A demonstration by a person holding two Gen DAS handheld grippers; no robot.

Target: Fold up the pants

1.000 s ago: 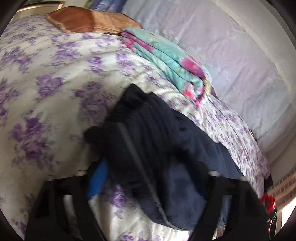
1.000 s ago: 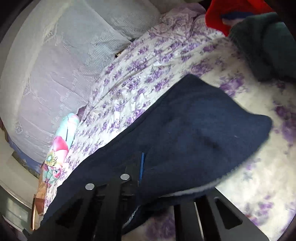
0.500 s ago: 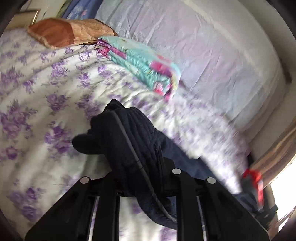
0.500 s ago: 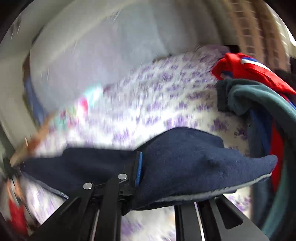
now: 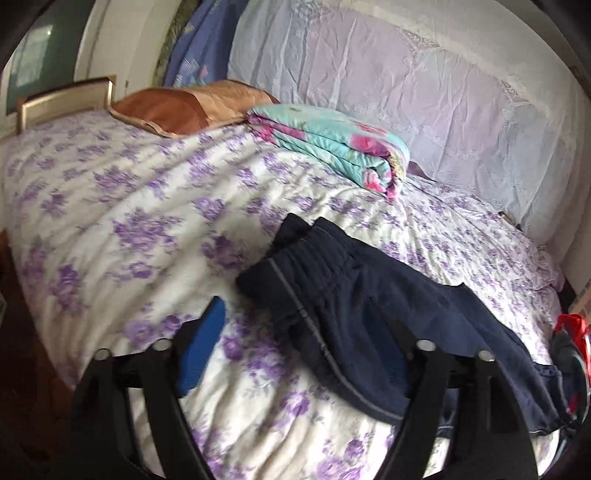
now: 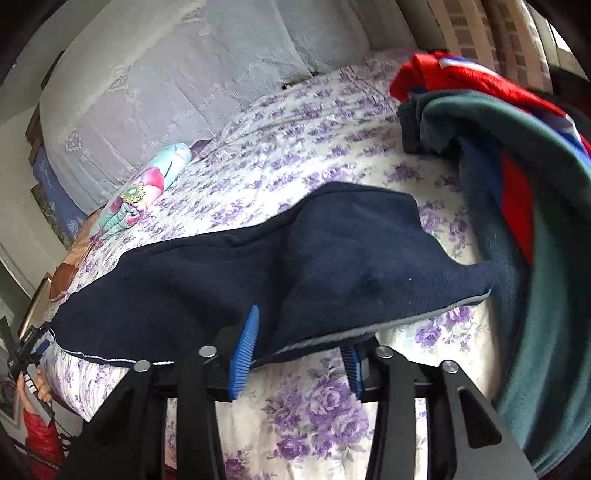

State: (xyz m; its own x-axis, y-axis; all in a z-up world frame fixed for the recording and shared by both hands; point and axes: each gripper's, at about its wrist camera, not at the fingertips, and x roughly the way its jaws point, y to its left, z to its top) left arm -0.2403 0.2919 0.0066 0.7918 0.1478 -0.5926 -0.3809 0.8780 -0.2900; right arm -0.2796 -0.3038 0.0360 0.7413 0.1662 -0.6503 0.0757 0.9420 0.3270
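Left wrist view: bottom of the frame is being eaten by the black gripper frame, so the near bed edge is hidden. Left gripper (image 5: 299, 343) jaws are opening, wide apart; one blue pad (image 5: 201, 350) is standing clear over the sheet, the other is dark and half lost against the cloth, hard to make out. The navy pants (image 5: 369, 310) are lying on the bedspread (image 5: 129, 221), waistband end bunched up btwn the fingers but nothing pressing on it, so released. Far right, the pants are running out under the frame edge and a red-and-dark clothes pile (image 5: 570, 343) is getting cut off.

Right wrist view: far left corner, a hand in a red sleeve (image 6: 35, 387) is holding a black tool, tiny and distorted, can't tell more. Right gripper (image 6: 295, 354) jaws are opening too; the pants (image 6: 295, 258) are draping over and btwn the blue pads, hem edge lying across the gap, right pad mostly hidden under the cloth, not squeezed. Right side, a teal, red and blue garment heap (image 6: 535, 221) is spilling out of view.

Surface & room: white bedspread w/ purple flowers, folded floral blanket (image 5: 332, 144) and a tan pillow (image 5: 184, 109) by the pale lilac headboard cover (image 5: 424, 85), brick wall (image 6: 476, 29) at far right.
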